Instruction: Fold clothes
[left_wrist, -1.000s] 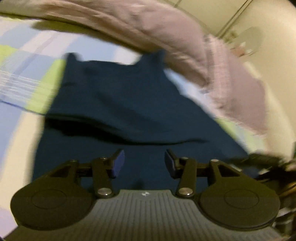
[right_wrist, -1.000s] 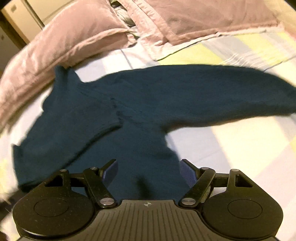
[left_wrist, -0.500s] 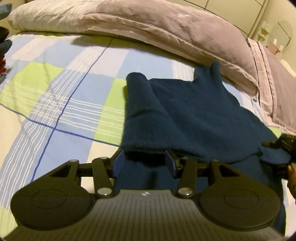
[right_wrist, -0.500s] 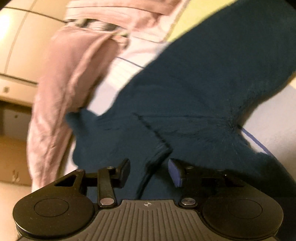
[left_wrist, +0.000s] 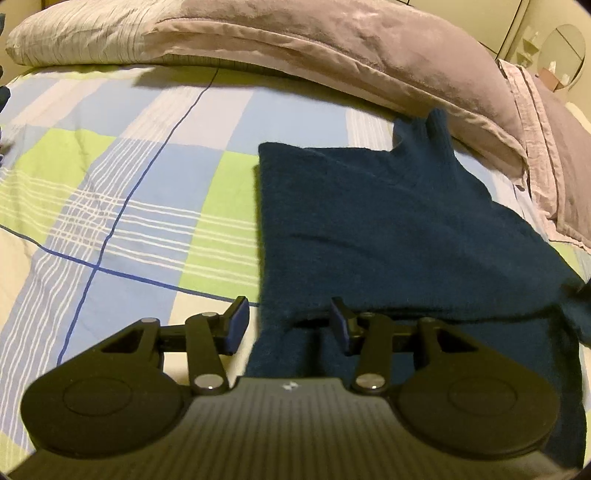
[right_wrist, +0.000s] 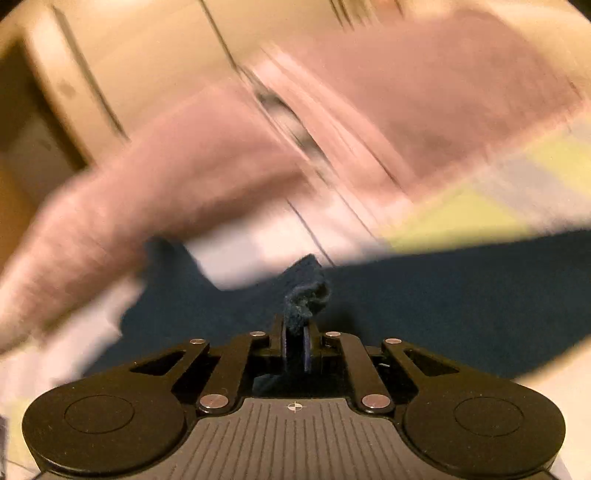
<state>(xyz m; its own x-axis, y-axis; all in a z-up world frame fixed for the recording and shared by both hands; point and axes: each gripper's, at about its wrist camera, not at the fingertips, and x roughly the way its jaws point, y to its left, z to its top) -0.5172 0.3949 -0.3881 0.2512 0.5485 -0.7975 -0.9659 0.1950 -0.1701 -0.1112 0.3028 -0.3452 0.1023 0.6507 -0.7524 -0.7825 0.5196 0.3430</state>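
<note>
A dark blue sweater (left_wrist: 388, 229) lies on the checked bedsheet (left_wrist: 122, 206), one part folded over the body. My left gripper (left_wrist: 288, 325) hovers at the sweater's near left edge. Its jaws are closing; the folded edge lies between them, but the pads do not press it, and the left fingertip (left_wrist: 236, 323) stands over bare sheet. In the blurred right wrist view, my right gripper (right_wrist: 295, 347) is shut on a bunched pinch of the sweater (right_wrist: 306, 295), which sticks up above the pads. The rest of the sweater (right_wrist: 443, 295) spreads beyond it.
Mauve pillows (left_wrist: 332, 48) run along the far side of the bed, close to the sweater's collar. Open sheet stretches to the left of the sweater. A round mirror (left_wrist: 561, 55) and pale cupboard doors (right_wrist: 129, 74) stand behind the bed.
My right gripper went from wide open to shut on a pinch of the sweater, and its view swung upward. The left gripper shifted to the sweater's left edge.
</note>
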